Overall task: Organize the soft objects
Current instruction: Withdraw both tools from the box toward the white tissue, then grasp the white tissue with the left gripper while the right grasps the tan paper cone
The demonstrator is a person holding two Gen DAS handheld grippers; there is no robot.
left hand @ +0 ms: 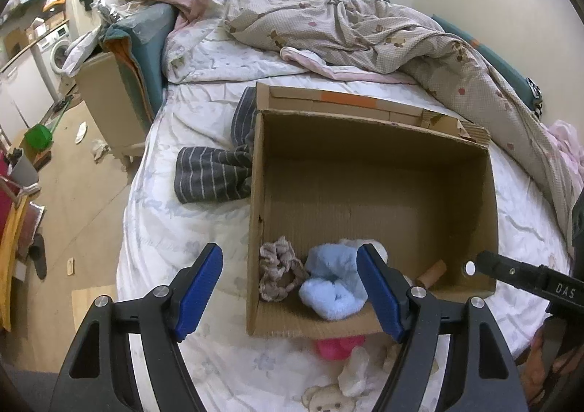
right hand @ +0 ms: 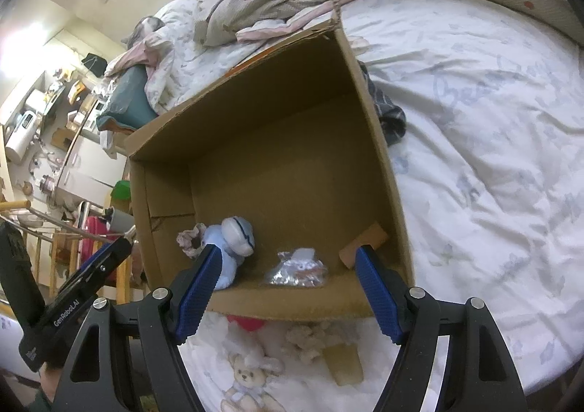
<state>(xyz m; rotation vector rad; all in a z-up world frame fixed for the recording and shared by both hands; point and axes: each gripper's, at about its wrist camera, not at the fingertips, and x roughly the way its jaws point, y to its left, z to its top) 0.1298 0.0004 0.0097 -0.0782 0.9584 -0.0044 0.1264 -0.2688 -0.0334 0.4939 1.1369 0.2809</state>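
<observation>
box point(left hand: 372, 163): open cardboard, on bed
blue plush point(left hand: 334, 284): inside, near-left corner
beige scrunchie point(left hand: 279, 269): touching plush, left

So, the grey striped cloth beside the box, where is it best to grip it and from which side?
Probably at the bunched fold of the grey striped cloth farthest from the cardboard box, coming from above with the open left gripper. It lies flat on the bed sheet, its other end pressed against the box wall, so the free raised fold likely gives the fingers something to pinch.

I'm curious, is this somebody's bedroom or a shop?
Most likely a bedroom in a small home: a bed with a rumpled quilt, pillows, and a washing machine nearby.
</observation>
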